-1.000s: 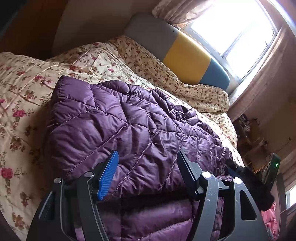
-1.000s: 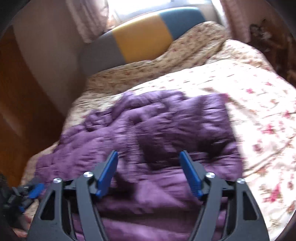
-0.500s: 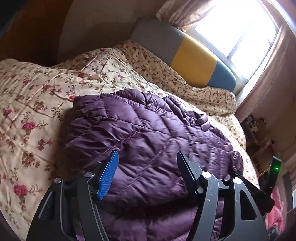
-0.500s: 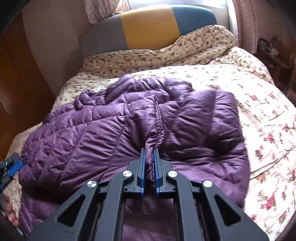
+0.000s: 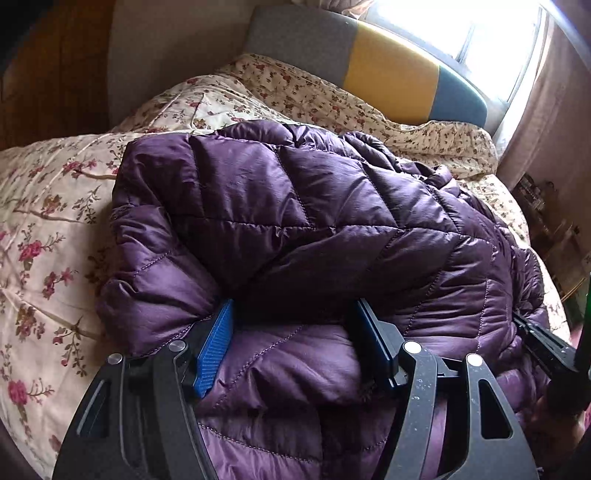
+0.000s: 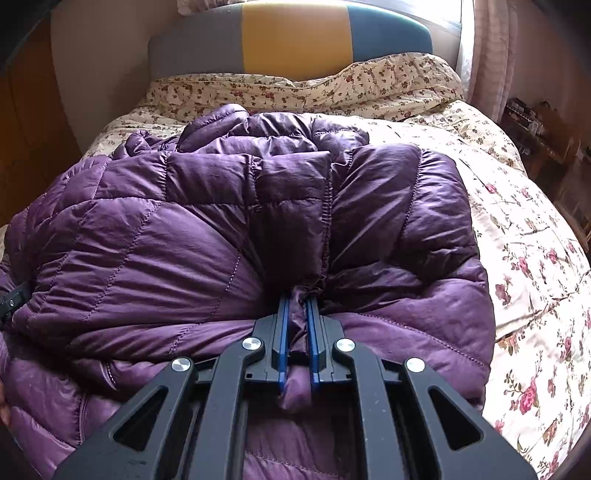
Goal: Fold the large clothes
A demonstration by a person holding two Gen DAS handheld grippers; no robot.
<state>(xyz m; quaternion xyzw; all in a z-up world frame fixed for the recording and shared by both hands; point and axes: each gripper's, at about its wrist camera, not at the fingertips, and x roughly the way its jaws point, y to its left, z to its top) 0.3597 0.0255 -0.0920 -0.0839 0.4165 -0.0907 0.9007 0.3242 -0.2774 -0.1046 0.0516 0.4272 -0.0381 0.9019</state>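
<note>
**Purple puffer jacket on the bed, right tongs pinching it**

Purple quilted jacket [image 6: 155, 258] is lying in a puffy heap on the bed, taking up most of the middle of both views. It's doubled over on itself w/ one layer flopped on top of another, so you get a thick rounded edge nearest the cameras. Shiny fabric, diagonal stitching, lots of wrinkles.

Right tongs [image 6: 295, 328] are pressed nearly together on a bunched ridge of the jacket, right where a gathered seam runs down the middle of the top layer. Fabric is squeezed between the blue pads [image 6: 282, 332] and pokes out behind them.

Left tongs [image 5: 295, 347] are spread wide, w/ a fold of the jacket sitting between the two fingers but nothing pinched. Blue pad [image 5: 214, 350] on one side is clear of the fabric; the other side sits right against it, can't tell if it's actually pressing.

Under the jacket there's a cream floral quilt [image 6: 535, 258] covering the bed, bunched up toward the far end. Behind that a padded headboard [image 6: 295, 33] in grey, yellow and blue blocks, then a bright window [image 5: 461, 33] w/ pinkish curtains [image 6: 487, 55] beside it. Some cluttered shelving [image 6: 532, 129] off past the bed's edge, too blurry to make out.
</note>
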